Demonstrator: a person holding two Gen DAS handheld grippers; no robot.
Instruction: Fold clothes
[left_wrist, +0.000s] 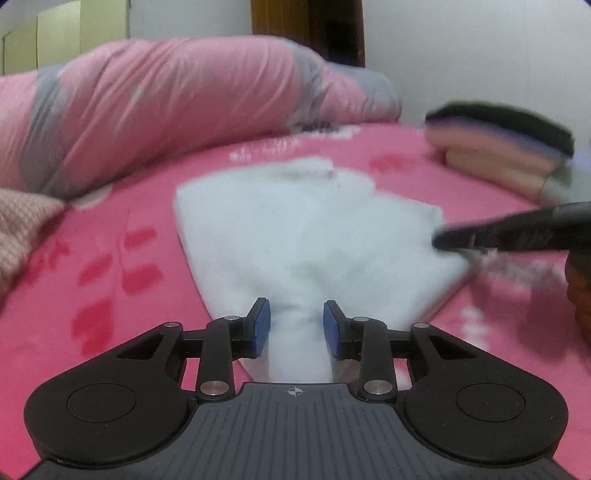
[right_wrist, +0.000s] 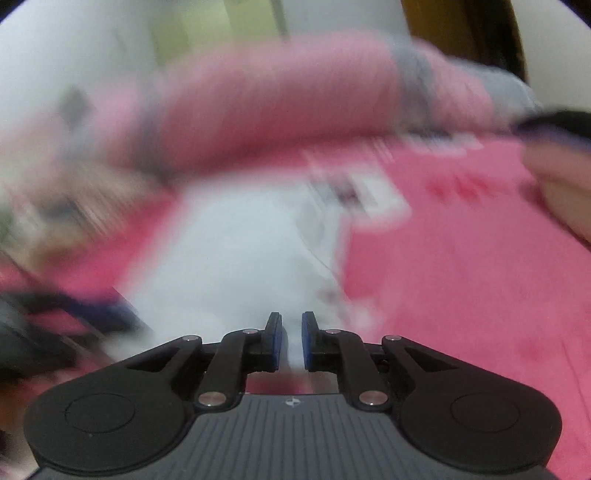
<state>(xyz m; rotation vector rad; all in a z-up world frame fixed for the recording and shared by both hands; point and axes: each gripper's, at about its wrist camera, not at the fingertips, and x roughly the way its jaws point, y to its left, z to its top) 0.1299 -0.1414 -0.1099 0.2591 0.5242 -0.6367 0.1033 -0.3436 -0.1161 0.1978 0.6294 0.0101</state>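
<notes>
The white garment (left_wrist: 306, 236) lies partly folded mid-bed (left_wrist: 147, 295); a folded stack (left_wrist: 498, 147) waits at the far right. Left gripper (left_wrist: 297, 325) stands apart around a fabric ridge, pads not pressing. Right gripper (right_wrist: 291, 341) is nearly together, cloth in the gap; grip unclear. More folds left, probably.

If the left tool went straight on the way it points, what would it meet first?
Probably the white garment: its cloth already runs between the left tool and spreads ahead on the pink bedsheet. Depth is uncertain.

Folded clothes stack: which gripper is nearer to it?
Right. The right gripper is on the stack's side of the white garment; the left gripper sits farther across.
</notes>
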